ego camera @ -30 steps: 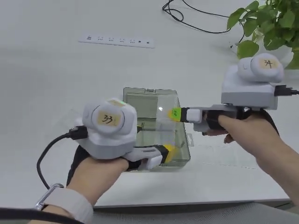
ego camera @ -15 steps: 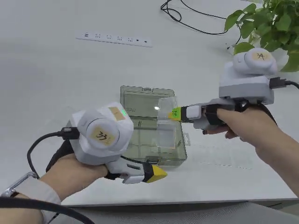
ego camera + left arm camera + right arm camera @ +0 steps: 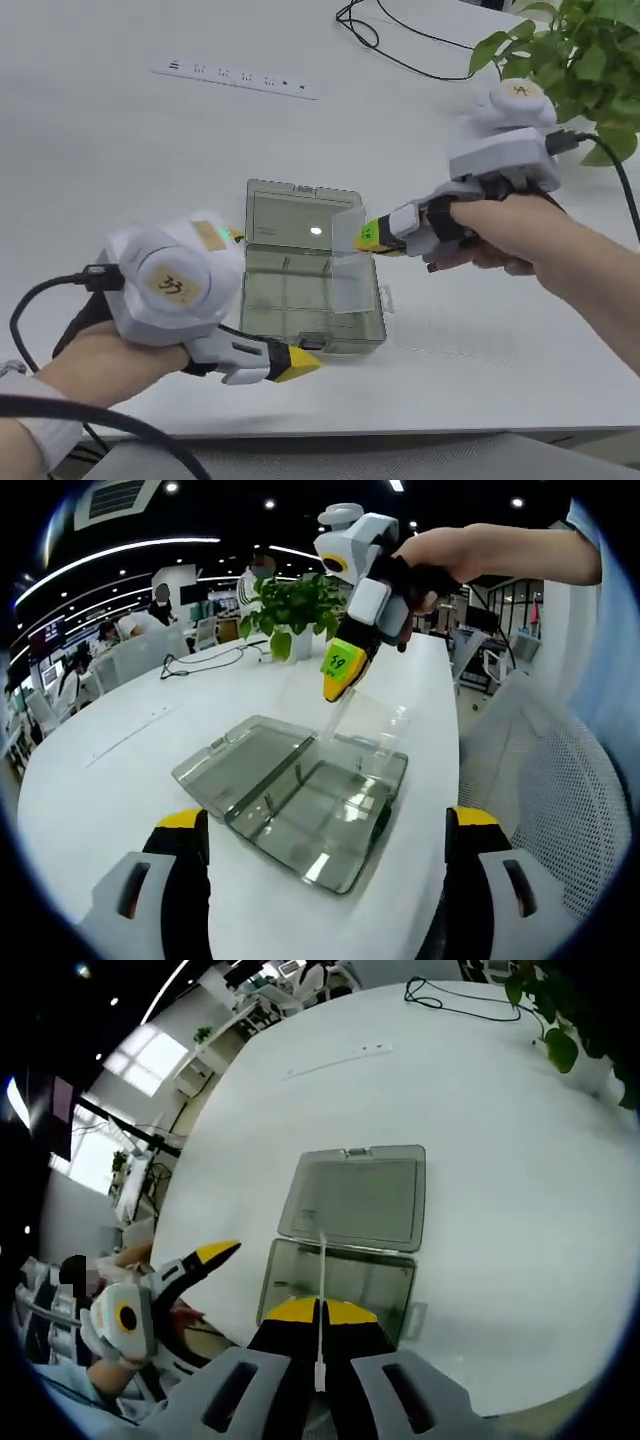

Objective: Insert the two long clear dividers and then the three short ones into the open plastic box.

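Head view: divider (image 3: 352, 272) in right claw (image 3: 364, 237)

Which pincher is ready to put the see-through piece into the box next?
The right one. The right gripper is shut on a clear divider and holds it over the open plastic box. The left gripper is open and empty, near the box's front edge.

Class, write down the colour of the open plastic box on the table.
The box is a translucent smoky grey-green, seen best in the left gripper view.
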{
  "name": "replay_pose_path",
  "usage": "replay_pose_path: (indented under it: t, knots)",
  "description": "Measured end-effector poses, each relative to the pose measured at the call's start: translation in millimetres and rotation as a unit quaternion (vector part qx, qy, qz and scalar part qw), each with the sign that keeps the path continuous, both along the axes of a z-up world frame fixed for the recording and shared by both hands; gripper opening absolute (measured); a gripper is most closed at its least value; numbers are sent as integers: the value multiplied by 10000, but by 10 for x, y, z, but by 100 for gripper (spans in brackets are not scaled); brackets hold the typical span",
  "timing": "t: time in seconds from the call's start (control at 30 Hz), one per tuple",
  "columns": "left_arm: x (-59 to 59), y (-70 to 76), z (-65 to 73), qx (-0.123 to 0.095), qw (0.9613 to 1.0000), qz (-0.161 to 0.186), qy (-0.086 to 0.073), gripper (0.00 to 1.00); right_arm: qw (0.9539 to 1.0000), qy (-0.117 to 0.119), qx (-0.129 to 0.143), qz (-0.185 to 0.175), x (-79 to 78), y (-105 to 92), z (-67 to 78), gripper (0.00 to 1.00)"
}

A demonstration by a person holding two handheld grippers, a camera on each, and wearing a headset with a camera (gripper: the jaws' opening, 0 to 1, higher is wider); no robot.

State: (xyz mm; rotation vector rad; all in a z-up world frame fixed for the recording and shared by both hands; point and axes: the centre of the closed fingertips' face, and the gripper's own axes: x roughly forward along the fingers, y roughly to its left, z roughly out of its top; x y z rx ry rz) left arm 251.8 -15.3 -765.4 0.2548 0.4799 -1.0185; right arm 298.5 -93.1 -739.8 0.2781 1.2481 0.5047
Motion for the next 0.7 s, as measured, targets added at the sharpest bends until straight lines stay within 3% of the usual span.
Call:
replay_pose_path:
  t: [0.03,0.07,0.1,0.2,0.3,0.4,0.43,0.7]
  knots:
    - [14,25,3,-28,10000,31,5,100,10000,30,1,-13,15,1,-2,1]
    - [22,40,2,-44,10000,57,10,100,9996,250,29,-87,-8,4,-5,1]
    - [28,58,-6,-48,10000,73,12,99,9994,318,37,-112,-5,7,-10,1]
    - [29,88,-18,-43,9999,122,16,99,9978,619,-256,-31,4,-70,-96,1]
    - [22,97,-48,-70,9999,130,40,98,9958,887,-239,-42,-27,-26,-148,1]
    - [1,105,-73,-66,9999,134,83,97,9944,1010,-279,-101,-4,-28,-245,1]
    - [-7,107,-75,-74,9999,128,81,97,9930,1128,-311,-164,-73,-24,-263,1]
    - [-54,126,-98,-81,9998,130,128,95,9894,1341,-522,-176,-104,-60,-415,1]
